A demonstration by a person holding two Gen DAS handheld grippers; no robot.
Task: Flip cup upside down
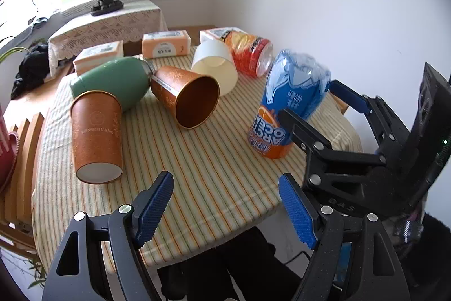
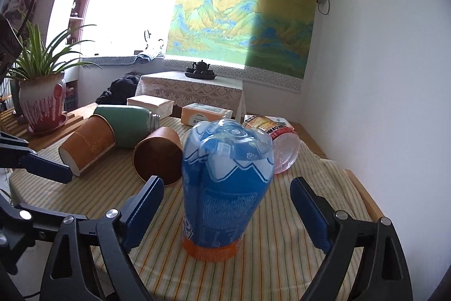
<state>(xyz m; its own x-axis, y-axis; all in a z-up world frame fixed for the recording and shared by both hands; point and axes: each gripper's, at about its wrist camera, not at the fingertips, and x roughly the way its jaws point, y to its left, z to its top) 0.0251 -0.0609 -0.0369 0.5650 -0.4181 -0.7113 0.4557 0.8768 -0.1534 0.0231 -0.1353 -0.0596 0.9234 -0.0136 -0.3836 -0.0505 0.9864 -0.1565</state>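
A blue and orange plastic drink cup [image 2: 227, 188] stands upside down on the striped tablecloth [image 2: 282, 267], its mouth down; it also shows in the left wrist view [image 1: 290, 106]. My right gripper [image 2: 227, 212] is open, its blue pads on either side of the cup without touching; in the left wrist view it [image 1: 307, 100] brackets the cup from the right. My left gripper [image 1: 225, 212] is open and empty over the table's near edge, to the left of the cup.
Lying on the table [image 1: 197, 165] are two orange paper cups [image 1: 97, 137] [image 1: 186, 96], a green flask [image 1: 112, 81], a cream cup [image 1: 215, 65] and a red-orange plastic cup [image 1: 251, 51]. Tissue packs [image 1: 166, 44] sit at the back. A potted plant [image 2: 42, 100] stands left.
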